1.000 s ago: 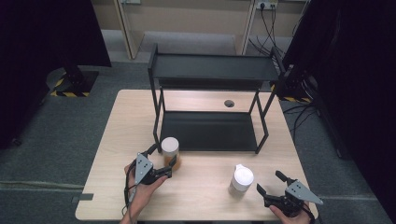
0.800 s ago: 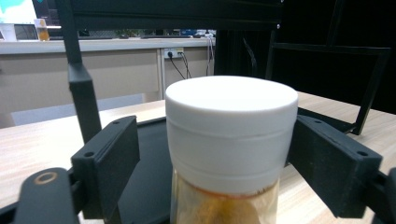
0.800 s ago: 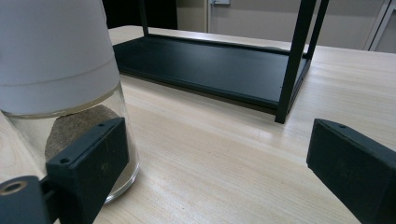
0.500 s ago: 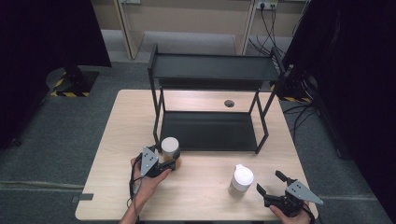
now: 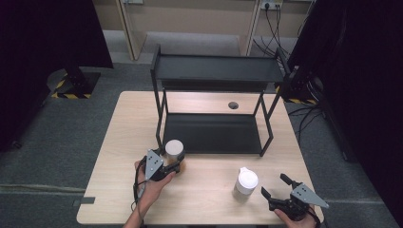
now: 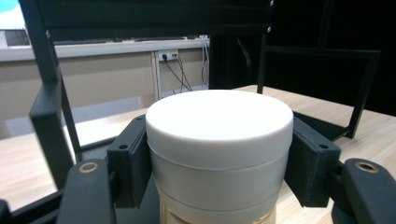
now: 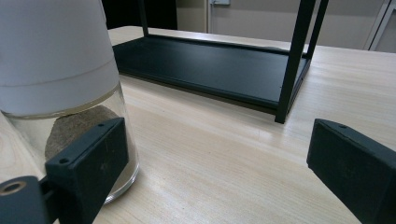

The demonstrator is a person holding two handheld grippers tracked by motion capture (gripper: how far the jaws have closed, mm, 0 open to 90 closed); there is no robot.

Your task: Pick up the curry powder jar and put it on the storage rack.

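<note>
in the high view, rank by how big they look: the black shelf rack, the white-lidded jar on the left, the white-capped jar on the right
1. black shelf rack, by far the largest.
2. and 3. white-capped jar and white-lidded jar look too alike in size to rank.

Wooden table [image 5: 119,142] bears black rack [image 5: 214,133], two jars [image 5: 174,148]

The bench [image 5: 209,190] is pale smooth wood. The rack [image 5: 214,71] is matt black metal. The jar lid [image 6: 219,123] is smooth white plastic.
</note>
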